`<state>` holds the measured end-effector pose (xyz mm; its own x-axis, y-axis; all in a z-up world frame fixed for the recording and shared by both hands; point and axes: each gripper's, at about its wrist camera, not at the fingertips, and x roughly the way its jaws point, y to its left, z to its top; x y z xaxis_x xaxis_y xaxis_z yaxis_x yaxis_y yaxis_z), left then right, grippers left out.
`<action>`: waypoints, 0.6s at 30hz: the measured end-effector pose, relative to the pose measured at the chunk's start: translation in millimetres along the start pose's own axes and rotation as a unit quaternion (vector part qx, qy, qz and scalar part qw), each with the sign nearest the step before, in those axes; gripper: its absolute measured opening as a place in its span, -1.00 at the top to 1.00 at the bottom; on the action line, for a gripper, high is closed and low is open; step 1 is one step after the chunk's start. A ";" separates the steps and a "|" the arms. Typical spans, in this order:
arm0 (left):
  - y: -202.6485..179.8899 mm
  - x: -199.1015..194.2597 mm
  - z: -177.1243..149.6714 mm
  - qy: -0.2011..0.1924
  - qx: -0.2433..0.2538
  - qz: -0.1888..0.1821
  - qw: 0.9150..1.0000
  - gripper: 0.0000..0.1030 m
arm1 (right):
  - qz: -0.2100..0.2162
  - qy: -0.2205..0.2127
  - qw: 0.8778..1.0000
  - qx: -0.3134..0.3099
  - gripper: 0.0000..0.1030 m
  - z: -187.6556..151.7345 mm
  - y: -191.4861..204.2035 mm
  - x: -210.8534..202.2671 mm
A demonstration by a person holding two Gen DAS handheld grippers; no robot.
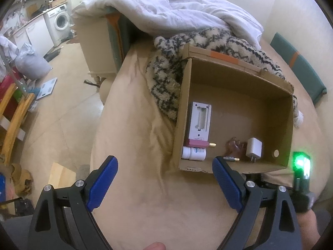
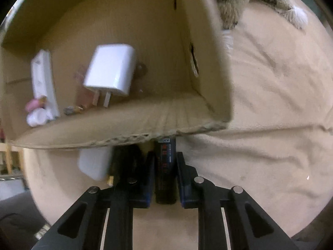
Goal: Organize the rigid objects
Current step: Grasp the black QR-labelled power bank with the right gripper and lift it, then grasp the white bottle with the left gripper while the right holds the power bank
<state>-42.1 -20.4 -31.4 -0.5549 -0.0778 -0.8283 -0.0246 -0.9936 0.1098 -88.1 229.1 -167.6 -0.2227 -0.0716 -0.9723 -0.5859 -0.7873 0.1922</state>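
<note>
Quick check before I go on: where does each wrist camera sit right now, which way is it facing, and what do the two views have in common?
Left wrist: above the beige bed, angled down at the cardboard box; its left tool open, a fingertip at the bottom edge.
Right wrist: steeply downward at the box's near wall, right tool closed on a dark battery outside the box.
Shared: the box, white charger, white device, patterned blanket.
</note>
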 end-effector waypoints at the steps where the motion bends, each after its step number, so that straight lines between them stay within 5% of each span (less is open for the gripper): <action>1: -1.3 0.3 -0.2 0.000 0.001 -0.001 1.000 -0.77 | 0.002 -0.010 1.000 -0.001 0.60 -2.5 -0.6 -8.9; 9: -20.2 6.1 -15.7 0.010 0.049 -0.008 0.999 -0.76 | 0.108 -0.047 0.993 -0.003 0.60 -42.6 -16.2 -85.5; 12: -22.1 7.4 -18.8 -0.002 0.052 0.007 0.999 -0.76 | 0.143 -0.105 0.984 -0.017 0.59 -47.8 -25.1 -122.2; 18: -21.8 14.3 -20.1 -0.013 0.048 0.032 0.998 -0.76 | 0.148 -0.217 0.963 -0.058 0.60 -24.9 -10.4 -174.7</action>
<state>-32.8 -1.5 -56.6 -0.5798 -0.1373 -0.8031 -0.0673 -0.9743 0.2152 -23.7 234.6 -3.0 -0.6867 -0.0608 -0.7244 -0.3604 -0.8370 0.4119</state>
